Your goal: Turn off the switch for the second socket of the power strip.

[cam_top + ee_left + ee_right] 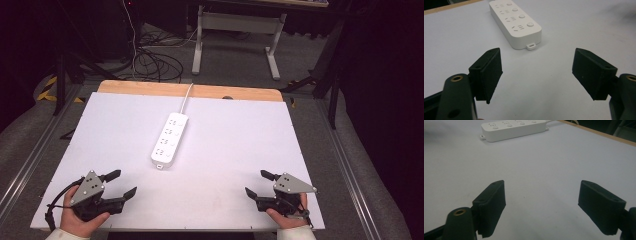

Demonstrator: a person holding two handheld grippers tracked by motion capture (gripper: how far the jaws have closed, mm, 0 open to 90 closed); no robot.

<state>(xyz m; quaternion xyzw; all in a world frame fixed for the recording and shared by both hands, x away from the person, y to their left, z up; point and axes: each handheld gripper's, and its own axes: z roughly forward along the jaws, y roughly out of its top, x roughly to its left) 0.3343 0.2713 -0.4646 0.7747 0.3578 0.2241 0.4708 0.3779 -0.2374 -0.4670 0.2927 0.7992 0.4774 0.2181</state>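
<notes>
White desk seen from above, w/ a wooden strip along its far edge. A white power strip lies flat near the centre, slightly toward 11 o'clock, long axis running roughly 7 to 1 o'clock. Its cord leaves the far end and goes off the desk at 12. The near end carries a small tab.

Left tool sits at 7 o'clock near the front edge, jaws spread wide, nothing between them. Right tool sits at 5 o'clock, jaws also wide and empty. A hand holds each from below. Both are well apart from the strip; the left is the nearer one.

In the left gripper view the strip lies ahead at about 11 o'clock, four sockets each w/ a round button, tab end facing the tool. In the right gripper view the strip lies far off at 11 o'clock, side-on.

Likely step: reach for the strip. To do it well, approx: bring the left tool in low toward 1 o'clock, turn it so the jaws straddle the short width, not the length. Keep jaws wide until both sides are bracketed, then close on the body, clear of the buttons. Watch cord drag at the far end.
</notes>
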